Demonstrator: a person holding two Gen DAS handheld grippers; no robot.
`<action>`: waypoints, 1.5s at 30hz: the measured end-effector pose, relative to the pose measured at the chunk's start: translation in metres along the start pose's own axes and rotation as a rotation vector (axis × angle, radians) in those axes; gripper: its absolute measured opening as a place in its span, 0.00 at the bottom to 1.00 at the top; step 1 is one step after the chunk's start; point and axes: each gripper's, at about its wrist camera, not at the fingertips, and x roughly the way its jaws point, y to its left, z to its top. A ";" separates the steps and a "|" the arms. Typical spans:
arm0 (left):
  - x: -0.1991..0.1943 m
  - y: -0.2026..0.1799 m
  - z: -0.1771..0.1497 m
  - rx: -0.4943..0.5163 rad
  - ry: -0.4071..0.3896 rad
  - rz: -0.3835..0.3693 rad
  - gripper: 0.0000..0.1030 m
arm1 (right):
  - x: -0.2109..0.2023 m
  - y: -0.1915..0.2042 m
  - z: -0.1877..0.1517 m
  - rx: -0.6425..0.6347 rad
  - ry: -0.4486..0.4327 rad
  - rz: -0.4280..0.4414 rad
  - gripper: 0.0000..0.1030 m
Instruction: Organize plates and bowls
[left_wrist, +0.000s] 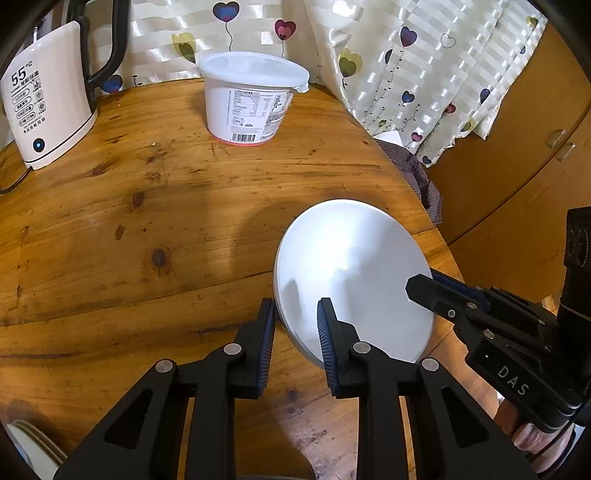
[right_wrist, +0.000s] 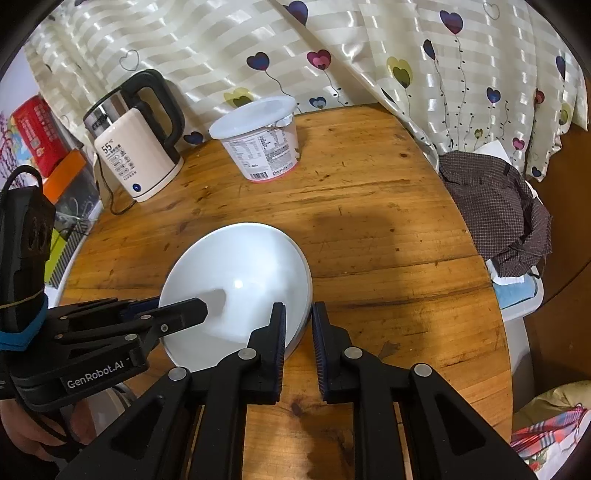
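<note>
A plain, glossy white plate (left_wrist: 354, 273) lies tilted on the wooden table (left_wrist: 147, 221).

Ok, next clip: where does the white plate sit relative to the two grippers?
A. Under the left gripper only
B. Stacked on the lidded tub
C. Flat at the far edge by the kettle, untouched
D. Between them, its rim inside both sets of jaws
D: the plate stands tilted on the table, with the left gripper straddling one edge of its rim and the right gripper straddling the opposite edge.
</note>
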 end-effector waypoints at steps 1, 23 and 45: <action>-0.001 0.000 0.000 0.003 -0.001 -0.001 0.23 | 0.000 -0.001 0.000 0.001 0.000 -0.001 0.14; -0.066 -0.007 -0.021 0.002 -0.068 0.018 0.23 | -0.063 0.043 -0.012 -0.057 -0.071 0.010 0.14; -0.135 0.001 -0.081 -0.018 -0.120 0.071 0.23 | -0.114 0.101 -0.054 -0.135 -0.097 0.068 0.14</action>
